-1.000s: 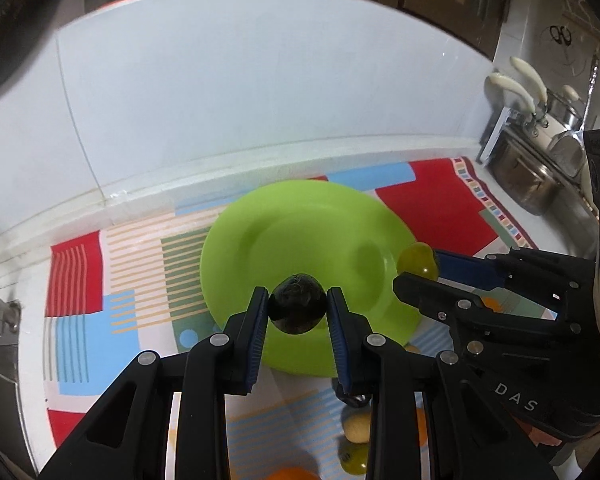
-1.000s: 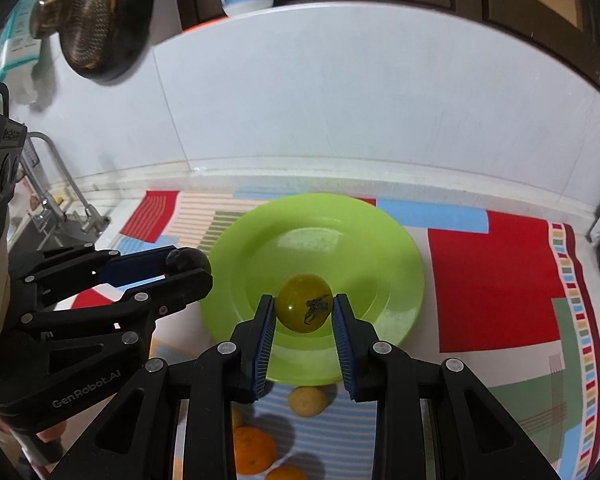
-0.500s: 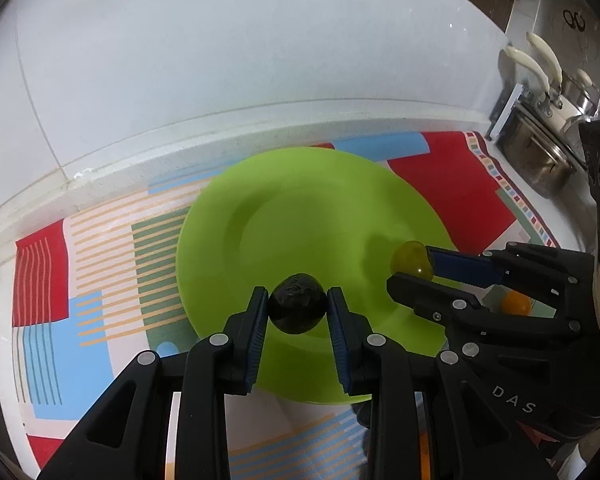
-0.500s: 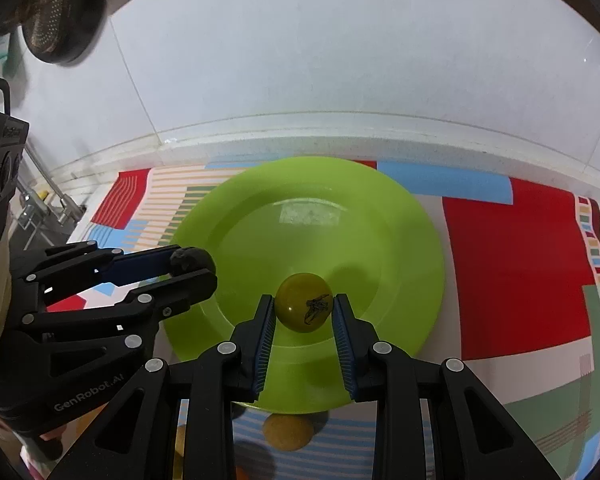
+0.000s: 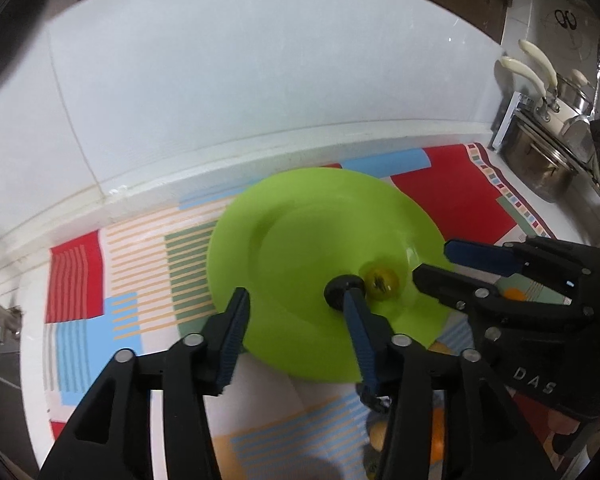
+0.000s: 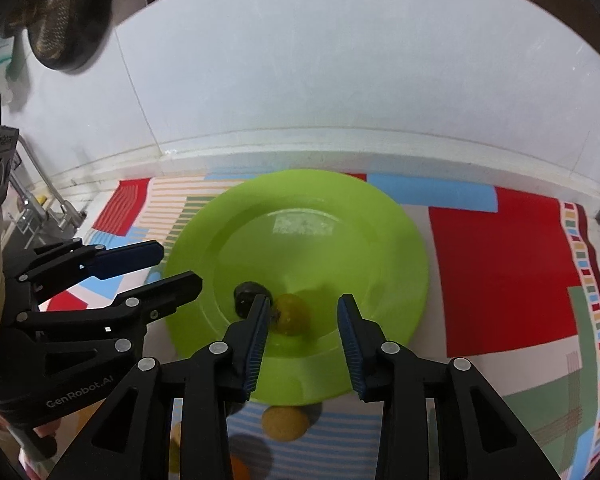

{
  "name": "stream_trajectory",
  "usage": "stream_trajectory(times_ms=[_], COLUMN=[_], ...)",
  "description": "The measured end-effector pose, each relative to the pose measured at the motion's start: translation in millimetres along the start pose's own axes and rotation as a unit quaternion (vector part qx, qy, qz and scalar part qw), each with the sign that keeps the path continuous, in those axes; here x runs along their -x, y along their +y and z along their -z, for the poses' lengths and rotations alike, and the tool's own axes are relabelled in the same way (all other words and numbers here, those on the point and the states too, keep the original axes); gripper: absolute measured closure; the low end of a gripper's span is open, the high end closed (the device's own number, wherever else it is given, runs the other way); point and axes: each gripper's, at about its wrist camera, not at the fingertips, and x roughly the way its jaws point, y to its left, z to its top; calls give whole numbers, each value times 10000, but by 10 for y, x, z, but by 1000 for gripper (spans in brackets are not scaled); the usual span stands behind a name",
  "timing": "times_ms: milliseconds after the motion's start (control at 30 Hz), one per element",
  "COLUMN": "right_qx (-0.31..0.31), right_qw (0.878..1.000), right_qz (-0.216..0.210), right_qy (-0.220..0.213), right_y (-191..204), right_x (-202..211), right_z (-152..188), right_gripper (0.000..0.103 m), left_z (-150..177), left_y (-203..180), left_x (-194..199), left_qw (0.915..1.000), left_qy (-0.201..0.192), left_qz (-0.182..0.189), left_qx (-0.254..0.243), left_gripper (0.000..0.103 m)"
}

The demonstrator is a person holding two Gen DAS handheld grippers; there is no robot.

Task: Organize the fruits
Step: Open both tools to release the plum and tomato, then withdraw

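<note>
A green plate point(image 5: 308, 240) point(image 6: 340, 216) lies on a patterned mat. A dark round fruit point(image 5: 342, 290) point(image 6: 247, 294) and a yellow-green fruit point(image 5: 381, 282) point(image 6: 292, 314) lie side by side on the plate's near part. My left gripper point(image 5: 296, 312) is open and empty above the plate's near edge; it also shows in the right wrist view point(image 6: 176, 266). My right gripper point(image 6: 303, 316) is open and empty just above the yellow-green fruit; it also shows in the left wrist view point(image 5: 432, 260).
Loose fruits lie on the mat point(image 6: 500, 264) in front of the plate: a tan one point(image 6: 285, 422) and orange ones point(image 5: 514, 294) point(image 6: 238, 468). Steel pots point(image 5: 540, 168) stand at the right. A faucet point(image 6: 40, 200) is at the left. A white tiled wall point(image 6: 300, 80) is behind.
Both grippers opened and let go of their fruits. The dark fruit and the yellow-green fruit now lie on the plate. Both grippers drew back slightly.
</note>
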Motion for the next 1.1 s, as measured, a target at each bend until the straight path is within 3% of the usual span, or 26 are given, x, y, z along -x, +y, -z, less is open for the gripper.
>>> stream_trajectory(times_ms=[133, 300, 400, 533, 667, 833, 1100], right_qx=[-28, 72, 81, 6, -43, -122, -232], right_qw=[9997, 9986, 9976, 9965, 9950, 9919, 9895], right_qz=[81, 299, 429, 464, 541, 624, 362], right_qy=[-243, -430, -536, -695, -844, -1095, -1383], right_y=[24, 96, 136, 184, 232, 304, 387], right_x=[240, 504, 647, 864, 1045, 1287, 1475], right_z=[69, 192, 260, 355, 447, 602, 841], right_gripper=[56, 53, 44, 43, 27, 26, 26], left_z=[77, 194, 277, 392, 534, 693, 938], left_y=[-43, -49, -47, -77, -102, -124, -224], left_x=[232, 591, 814, 1057, 1268, 1429, 1622], left_qw=[9996, 9978, 9960, 9934, 9906, 9893, 9853], left_qy=[-208, -509, -676, -865, -1038, -1134, -1353], left_qz=[-211, -389, -509, -694, -810, -814, -1004], left_qx=[39, 182, 298, 296, 371, 422, 265], left_gripper=[44, 33, 25, 17, 9, 3, 1])
